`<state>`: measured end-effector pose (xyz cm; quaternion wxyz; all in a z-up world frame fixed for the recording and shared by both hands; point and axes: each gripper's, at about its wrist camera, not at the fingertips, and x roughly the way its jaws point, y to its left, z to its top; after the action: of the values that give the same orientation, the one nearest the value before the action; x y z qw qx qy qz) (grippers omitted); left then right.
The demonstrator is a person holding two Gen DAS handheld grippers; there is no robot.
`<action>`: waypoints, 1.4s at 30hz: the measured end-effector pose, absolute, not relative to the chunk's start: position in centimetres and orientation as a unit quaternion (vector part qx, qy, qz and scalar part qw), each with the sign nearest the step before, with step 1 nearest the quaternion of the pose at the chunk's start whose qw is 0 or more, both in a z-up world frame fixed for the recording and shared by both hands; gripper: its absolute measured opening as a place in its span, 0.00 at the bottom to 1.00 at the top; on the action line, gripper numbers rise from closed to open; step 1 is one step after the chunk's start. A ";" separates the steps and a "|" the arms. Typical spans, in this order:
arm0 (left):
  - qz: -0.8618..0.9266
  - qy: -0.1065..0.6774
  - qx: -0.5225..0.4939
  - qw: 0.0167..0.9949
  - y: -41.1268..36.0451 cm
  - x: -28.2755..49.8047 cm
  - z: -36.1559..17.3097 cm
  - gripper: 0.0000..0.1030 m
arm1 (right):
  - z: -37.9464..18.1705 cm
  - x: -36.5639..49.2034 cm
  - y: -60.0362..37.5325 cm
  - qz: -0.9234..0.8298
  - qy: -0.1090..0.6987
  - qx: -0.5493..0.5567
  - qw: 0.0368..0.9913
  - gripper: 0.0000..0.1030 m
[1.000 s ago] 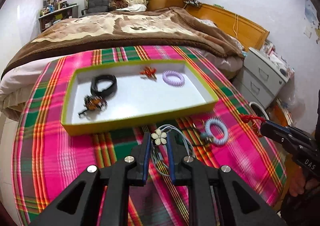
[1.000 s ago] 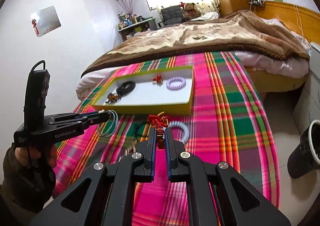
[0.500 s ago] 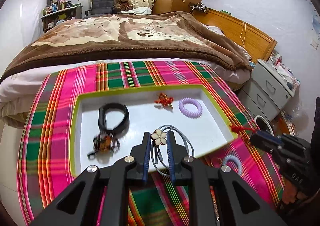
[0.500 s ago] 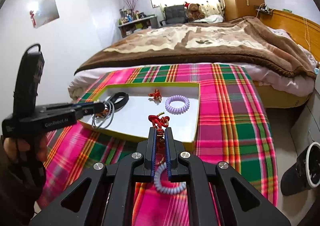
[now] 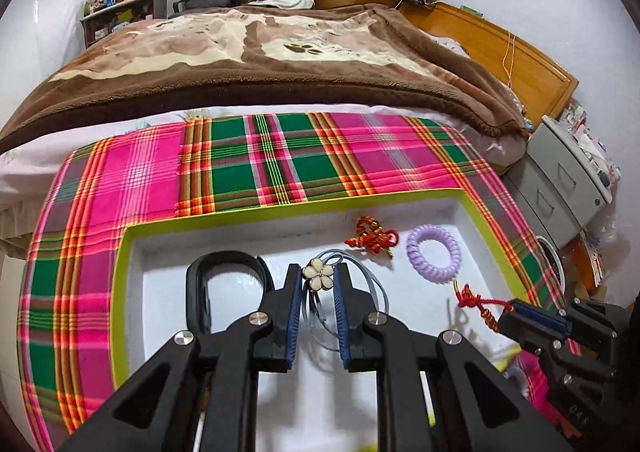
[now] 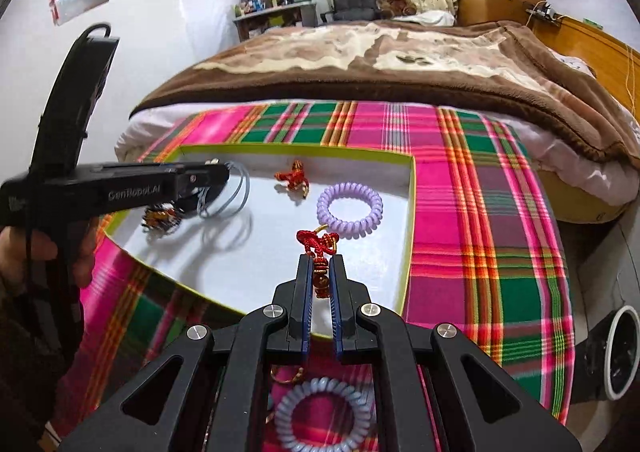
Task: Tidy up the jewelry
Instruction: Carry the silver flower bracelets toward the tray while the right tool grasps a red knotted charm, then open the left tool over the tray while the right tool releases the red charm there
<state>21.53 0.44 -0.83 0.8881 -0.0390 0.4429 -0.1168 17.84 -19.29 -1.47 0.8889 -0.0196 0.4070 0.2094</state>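
Observation:
My left gripper [image 5: 318,274] is shut on a grey hair tie with a cream flower charm [image 5: 318,272], held above the white floor of the green-rimmed tray [image 5: 280,208]. My right gripper [image 6: 320,266] is shut on a red knotted cord charm [image 6: 316,244], hovering over the tray's near right part [image 6: 411,220]; in the left wrist view the same charm [image 5: 474,302] hangs at the tray's right side. In the tray lie a lilac spiral hair tie [image 6: 350,210], a red and gold knot ornament [image 6: 294,178], a black band [image 5: 224,268] and a brown beaded piece [image 6: 160,217].
The tray rests on a pink and green plaid cloth [image 5: 256,164] over the bed's foot. A pale blue spiral hair tie [image 6: 320,416] and a small gold ring [image 6: 286,376] lie on the cloth in front of the tray. A brown blanket [image 5: 280,52] covers the bed beyond.
Both grippers have moved forward from above the cloth to above the tray, each keeping its piece. The blue spiral tie has slid below the right fingers.

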 end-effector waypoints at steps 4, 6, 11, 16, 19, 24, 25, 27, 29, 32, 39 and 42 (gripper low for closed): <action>-0.112 0.450 -0.042 0.885 0.6 22.4 -1.5 0.16 | -2.1 18.4 -19.2 0.206 0.413 -0.024 0.887 0.08; -0.112 0.453 -0.040 0.884 0.5 22.7 -1.8 0.16 | -2.1 18.5 -19.1 0.205 0.413 -0.029 0.887 0.08; -0.109 0.462 -0.041 0.879 0.3 23.1 -2.5 0.16 | -2.4 18.8 -18.9 0.201 0.413 -0.037 0.887 0.08; -0.110 0.464 -0.039 0.878 0.1 23.0 -2.7 0.16 | -2.6 18.8 -18.6 0.206 0.417 -0.045 0.884 0.08; -0.111 0.465 -0.041 0.878 0.1 23.0 -2.7 0.16 | -2.7 18.8 -18.5 0.207 0.417 -0.045 0.884 0.08; -0.112 0.465 -0.042 0.877 0.1 23.2 -2.8 0.18 | -2.8 18.7 -18.5 0.209 0.421 -0.045 0.881 0.08; -0.110 0.465 -0.043 0.877 0.1 23.2 -2.7 0.19 | -2.8 18.7 -18.5 0.209 0.422 -0.046 0.881 0.08; -0.106 0.463 -0.032 0.880 -0.2 23.0 -2.6 0.30 | -2.8 18.6 -18.4 0.213 0.422 -0.047 0.880 0.08; -0.107 0.464 -0.031 0.879 -0.4 22.9 -2.6 0.33 | -2.7 18.6 -18.3 0.212 0.420 -0.048 0.881 0.09; -0.109 0.465 -0.031 0.878 -0.6 22.7 -2.6 0.35 | -2.6 18.6 -18.3 0.212 0.418 -0.047 0.882 0.13; -0.109 0.457 -0.033 0.882 -0.6 21.7 -1.7 0.41 | -2.0 18.1 -18.8 0.209 0.411 -0.038 0.887 0.23; -0.117 0.451 -0.038 0.884 -0.6 20.8 -1.2 0.44 | -1.3 17.2 -19.2 0.209 0.401 -0.031 0.892 0.26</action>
<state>20.85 -0.61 -1.15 0.8839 -0.0380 0.4512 -0.1170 17.23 -19.15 -1.32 0.8916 -0.0307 0.4007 0.2086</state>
